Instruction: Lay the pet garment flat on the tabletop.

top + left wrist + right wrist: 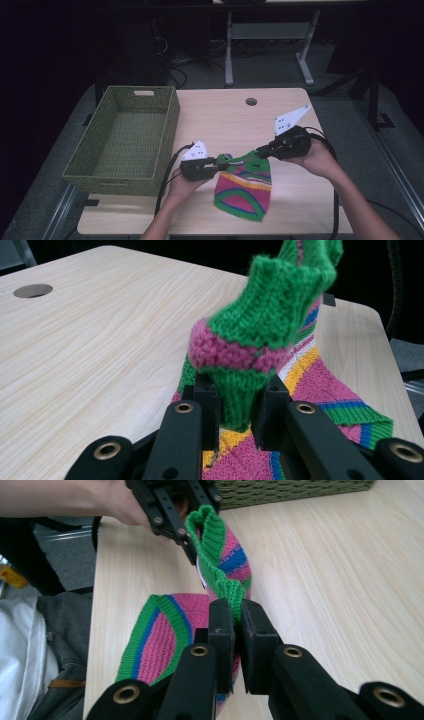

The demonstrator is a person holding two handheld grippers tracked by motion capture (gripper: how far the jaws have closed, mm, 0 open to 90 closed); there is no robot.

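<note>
A knitted sock (244, 189) striped in pink, green, yellow and blue hangs over the near part of the wooden table (225, 117), its lower end lying on the top. My left gripper (223, 162) pinches one green corner of the sock's edge, seen close up as green and pink knit (260, 315) squeezed between the jaws of the left gripper (236, 390). My right gripper (259, 151) is shut on the other green corner, and its own view shows the sock (165, 635) bunched between the jaws of the right gripper (237, 611). The sock's edge is stretched between both grippers. The left gripper (187, 535) sits opposite in the right gripper view.
A green woven basket (102, 176) stands at the table's left side, with nothing inside it. A round cable hole (251, 101) is at the table's far middle. Bare wood lies beyond and to the right of the hands. Desk legs and cables stand on the floor behind.
</note>
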